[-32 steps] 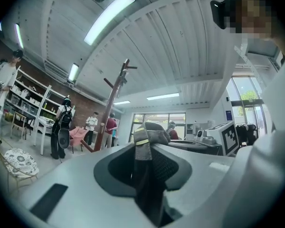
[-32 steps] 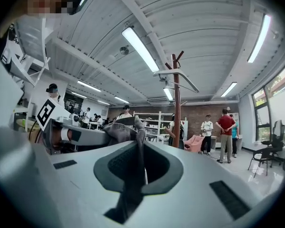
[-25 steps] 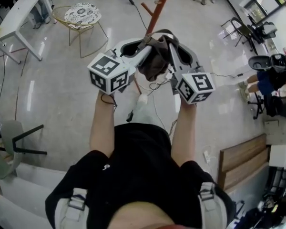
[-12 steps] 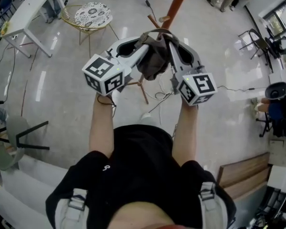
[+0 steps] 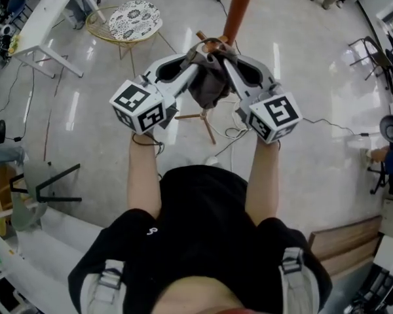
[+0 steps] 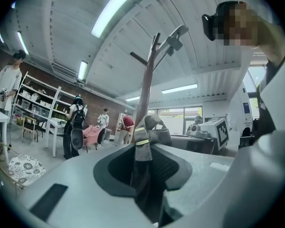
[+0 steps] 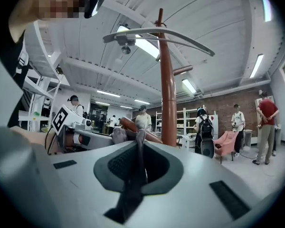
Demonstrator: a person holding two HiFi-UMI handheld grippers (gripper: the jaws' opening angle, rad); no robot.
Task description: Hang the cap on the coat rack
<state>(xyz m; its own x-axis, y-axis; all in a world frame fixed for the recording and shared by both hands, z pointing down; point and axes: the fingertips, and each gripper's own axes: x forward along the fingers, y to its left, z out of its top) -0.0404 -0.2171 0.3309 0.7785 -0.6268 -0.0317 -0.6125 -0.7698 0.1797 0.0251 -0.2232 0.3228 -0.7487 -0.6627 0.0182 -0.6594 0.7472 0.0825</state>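
A dark grey cap [image 5: 208, 84] hangs between both raised grippers, just in front of the reddish-brown coat rack pole [image 5: 238, 5]. My left gripper [image 5: 194, 64] is shut on the cap's grey strap [image 6: 142, 148], which has yellow stitching. My right gripper [image 5: 221, 63] is shut on a thin edge of the cap's fabric [image 7: 137, 167]. A short rack peg [image 5: 211, 44] sits right at the cap's top, between the two gripper tips. In the left gripper view the pole [image 6: 149, 80] rises close behind the strap. The pole [image 7: 167, 80] and a peg [image 7: 140, 131] also stand close ahead in the right gripper view.
The rack's wooden feet [image 5: 206, 120] and floor cables [image 5: 234, 133] lie below the grippers. A white table [image 5: 49, 18] and a round patterned stool [image 5: 134, 19] stand at the back left. A grey chair [image 5: 23, 195] is at the left, office chairs [image 5: 380, 51] at the right. Several people stand farther off.
Both grippers have carried the cap forward to the coat rack. The pole and its peg now sit right at the cap's top, where before a gap showed.
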